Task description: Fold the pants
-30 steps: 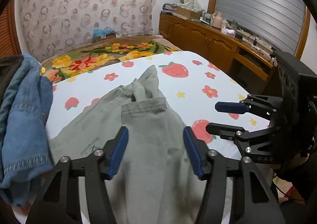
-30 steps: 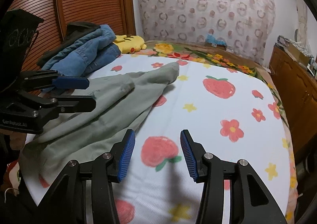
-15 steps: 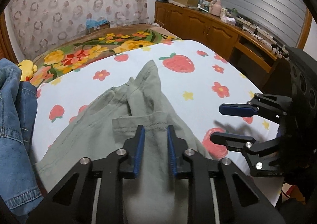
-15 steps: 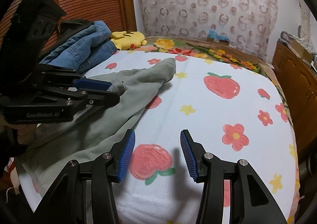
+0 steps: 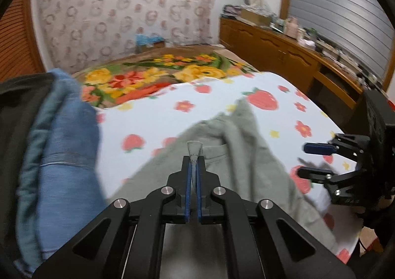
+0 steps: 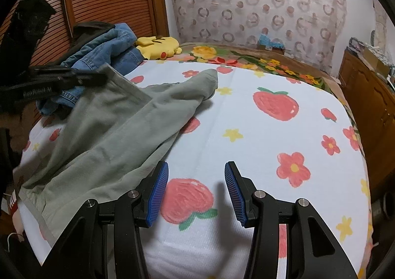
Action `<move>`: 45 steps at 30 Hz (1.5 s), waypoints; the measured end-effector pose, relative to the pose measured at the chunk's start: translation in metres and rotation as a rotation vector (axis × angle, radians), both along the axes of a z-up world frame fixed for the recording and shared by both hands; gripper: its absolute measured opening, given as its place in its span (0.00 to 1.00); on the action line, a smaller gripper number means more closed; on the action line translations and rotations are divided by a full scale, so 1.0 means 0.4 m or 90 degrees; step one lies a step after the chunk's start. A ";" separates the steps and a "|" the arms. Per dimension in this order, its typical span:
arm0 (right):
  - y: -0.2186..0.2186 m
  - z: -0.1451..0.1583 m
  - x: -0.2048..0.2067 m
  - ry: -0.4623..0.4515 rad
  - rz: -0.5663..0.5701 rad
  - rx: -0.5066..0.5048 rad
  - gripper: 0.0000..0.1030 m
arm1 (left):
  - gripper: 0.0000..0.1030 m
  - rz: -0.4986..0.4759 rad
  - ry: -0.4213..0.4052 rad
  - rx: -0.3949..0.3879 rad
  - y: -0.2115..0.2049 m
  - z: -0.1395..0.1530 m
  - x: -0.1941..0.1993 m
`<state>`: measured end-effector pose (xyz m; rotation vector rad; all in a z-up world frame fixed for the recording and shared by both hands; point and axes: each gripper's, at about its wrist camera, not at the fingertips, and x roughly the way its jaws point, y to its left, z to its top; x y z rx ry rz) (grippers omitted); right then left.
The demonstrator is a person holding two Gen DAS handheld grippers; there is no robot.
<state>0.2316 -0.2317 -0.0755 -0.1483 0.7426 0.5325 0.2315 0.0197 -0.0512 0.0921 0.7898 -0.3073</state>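
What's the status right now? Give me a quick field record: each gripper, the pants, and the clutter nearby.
left gripper: shut on a pinched edge of the green pants, that edge lifted off the bed
right gripper: open, over the strawberry-print sheet, holding nothing
pants: unfolded, rumpled, spread over the left part of the bed
denim pile: beyond the pants, near the wooden shutter door
yellow plush: beside the denim

1. Pants (image 6: pixel 116 130) lie across the bed's (image 6: pixel 271 135) left side, one corner lifted in the left gripper (image 5: pixel 193 167).
2. Denim pile (image 6: pixel 108 46) sits behind the pants, a plush toy (image 6: pixel 158 46) just to its right.
3. Right gripper (image 6: pixel 196 192) hovers over bare sheet, right of the pants.
4. Cabinets (image 5: pixel 284 49) run along the bed's right.
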 end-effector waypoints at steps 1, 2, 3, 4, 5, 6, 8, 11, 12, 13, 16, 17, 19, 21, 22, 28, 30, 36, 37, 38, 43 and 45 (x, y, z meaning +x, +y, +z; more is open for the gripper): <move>0.000 -0.001 0.000 0.000 -0.001 -0.001 0.48 | 0.04 0.008 -0.003 0.002 0.012 0.002 0.001; 0.001 -0.001 0.000 0.001 -0.001 -0.003 0.48 | 0.04 0.017 -0.006 0.005 0.027 0.004 0.001; 0.002 -0.001 0.000 0.001 0.000 -0.004 0.48 | 0.04 0.027 -0.010 0.008 0.043 0.008 0.001; 0.003 -0.002 0.001 0.001 0.000 -0.006 0.48 | 0.04 0.033 -0.011 0.008 0.053 0.008 0.001; 0.003 -0.003 0.001 0.001 0.000 -0.008 0.48 | 0.04 0.041 -0.013 0.009 0.065 0.010 0.003; 0.004 -0.004 0.000 0.002 0.000 -0.009 0.48 | 0.04 0.048 -0.015 0.011 0.073 0.010 0.004; 0.002 -0.003 0.001 0.001 -0.001 -0.011 0.48 | 0.04 0.059 -0.019 0.018 0.086 0.010 0.006; -0.001 -0.003 0.002 0.002 -0.002 -0.012 0.48 | 0.04 0.073 -0.028 0.028 0.099 0.013 0.009; -0.002 -0.003 0.002 0.002 -0.003 -0.013 0.48 | 0.04 0.077 -0.028 0.027 0.105 0.014 0.010; -0.002 -0.004 0.002 0.002 -0.003 -0.013 0.48 | 0.04 0.081 -0.029 0.027 0.111 0.015 0.010; -0.001 -0.003 0.002 0.002 -0.003 -0.015 0.48 | 0.04 0.095 -0.032 0.026 0.128 0.014 0.008; -0.001 -0.003 0.002 0.002 -0.003 -0.016 0.48 | 0.04 0.098 -0.032 0.024 0.133 0.013 0.006; -0.002 -0.003 0.002 0.001 -0.003 -0.017 0.48 | 0.05 0.107 -0.030 0.020 0.142 0.010 0.003; -0.002 -0.003 0.000 0.000 -0.003 -0.020 0.48 | 0.09 0.112 -0.027 0.022 0.144 0.008 0.001; -0.002 -0.003 -0.001 -0.001 -0.003 -0.021 0.48 | 0.13 0.112 -0.028 0.022 0.143 0.007 -0.002; -0.001 0.006 -0.021 -0.006 0.000 -0.021 0.48 | 0.48 0.096 -0.034 0.008 0.129 0.006 -0.037; -0.001 0.013 -0.031 -0.010 0.001 -0.021 0.48 | 0.49 0.084 -0.034 0.000 0.118 0.002 -0.053; 0.000 0.030 -0.069 -0.021 0.004 -0.020 0.48 | 0.73 0.054 -0.043 -0.012 0.080 -0.010 -0.106; 0.000 0.032 -0.077 -0.023 0.004 -0.019 0.48 | 0.73 0.050 -0.041 -0.014 0.075 -0.013 -0.113; 0.000 0.035 -0.084 -0.024 0.005 -0.018 0.48 | 0.73 0.047 -0.040 -0.016 0.070 -0.017 -0.125; 0.005 0.039 -0.131 -0.023 0.015 -0.005 0.48 | 0.73 0.043 -0.037 -0.025 0.051 -0.040 -0.177; 0.008 0.034 -0.150 -0.017 0.022 0.003 0.48 | 0.73 0.037 -0.029 -0.023 0.041 -0.054 -0.196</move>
